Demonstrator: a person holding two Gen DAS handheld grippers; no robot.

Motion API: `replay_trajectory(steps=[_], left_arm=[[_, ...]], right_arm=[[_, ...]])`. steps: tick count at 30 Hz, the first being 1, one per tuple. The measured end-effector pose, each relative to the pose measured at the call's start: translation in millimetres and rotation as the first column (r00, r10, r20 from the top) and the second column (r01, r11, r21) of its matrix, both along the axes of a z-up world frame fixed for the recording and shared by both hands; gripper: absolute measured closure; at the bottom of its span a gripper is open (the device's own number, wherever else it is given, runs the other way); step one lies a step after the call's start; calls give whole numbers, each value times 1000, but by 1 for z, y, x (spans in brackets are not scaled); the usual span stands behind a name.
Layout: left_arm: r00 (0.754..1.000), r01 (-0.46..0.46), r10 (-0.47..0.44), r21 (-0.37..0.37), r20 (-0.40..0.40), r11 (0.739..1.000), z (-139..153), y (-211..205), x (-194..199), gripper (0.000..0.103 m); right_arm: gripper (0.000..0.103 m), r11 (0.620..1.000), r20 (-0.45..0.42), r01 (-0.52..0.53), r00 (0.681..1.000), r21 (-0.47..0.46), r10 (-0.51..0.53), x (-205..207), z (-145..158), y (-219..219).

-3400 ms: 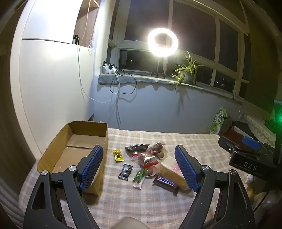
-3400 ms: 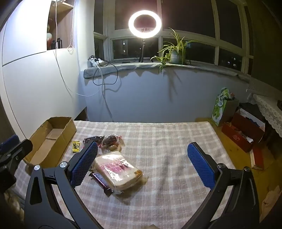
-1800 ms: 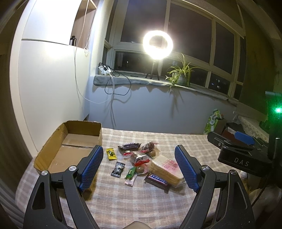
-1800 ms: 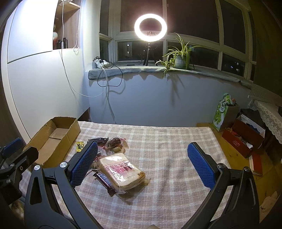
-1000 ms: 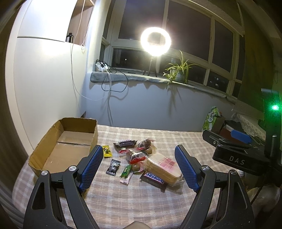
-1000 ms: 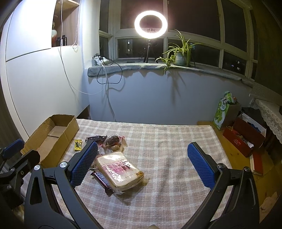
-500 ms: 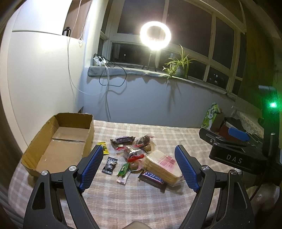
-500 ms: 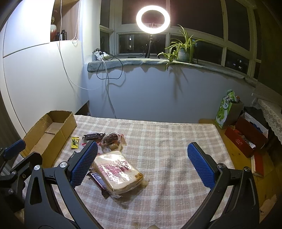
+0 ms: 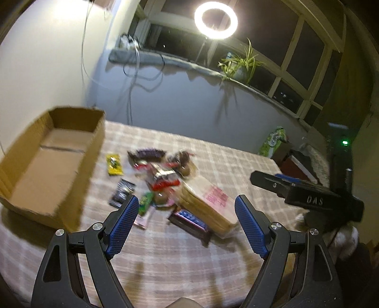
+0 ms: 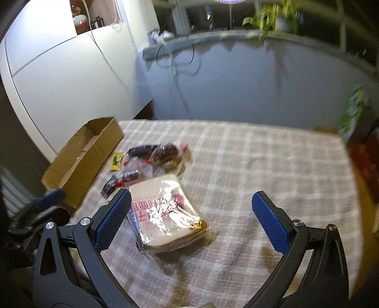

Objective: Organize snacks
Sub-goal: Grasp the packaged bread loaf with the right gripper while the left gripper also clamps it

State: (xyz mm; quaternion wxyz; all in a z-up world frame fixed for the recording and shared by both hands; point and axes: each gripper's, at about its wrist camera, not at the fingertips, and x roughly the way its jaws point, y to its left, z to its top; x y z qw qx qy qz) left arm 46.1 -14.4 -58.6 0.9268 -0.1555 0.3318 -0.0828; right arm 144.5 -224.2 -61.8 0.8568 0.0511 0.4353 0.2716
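A heap of snacks lies on the checked tablecloth: a wrapped bread loaf, a dark chocolate bar, a yellow packet, a small black packet, red-wrapped sweets and a dark bar. An open, empty cardboard box stands left of them. My left gripper hovers open just short of the chocolate bar. My right gripper is open above the loaf's near right corner.
A grey wall and a windowsill with a ring light, cables and a potted plant lie beyond the table. A green bag and red boxes sit on the floor at the right. The table's right half is bare cloth.
Both grippers have tipped down and moved in toward the snack heap, which now looks larger and blurred by motion. Both stay open and nothing has been picked up.
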Motion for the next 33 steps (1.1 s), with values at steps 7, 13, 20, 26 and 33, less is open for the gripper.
replay_trajectory(steps=[7, 13, 20, 26, 33], left_arm=[[995, 78, -81, -54, -50, 995, -14, -18, 17, 21], [987, 132, -137, -58, -82, 990, -27, -36, 29, 25], [977, 174, -180, -60, -118, 983, -37, -45, 42, 28], [972, 183, -193, -85, -131, 980, -43, -43, 50, 29], [965, 223, -231, -75, -123, 972, -46, -43, 54, 33]], right_arm=[[0, 987, -158, -101, 980, 123, 120, 26, -28, -1], [0, 974, -231, -163, 953, 158, 197, 35, -48, 13], [0, 962, -304, -168, 924, 215, 230, 45, -62, 15], [9, 956, -343, -177, 905, 236, 252, 46, -69, 23], [28, 959, -352, -152, 907, 241, 232, 43, -65, 21]])
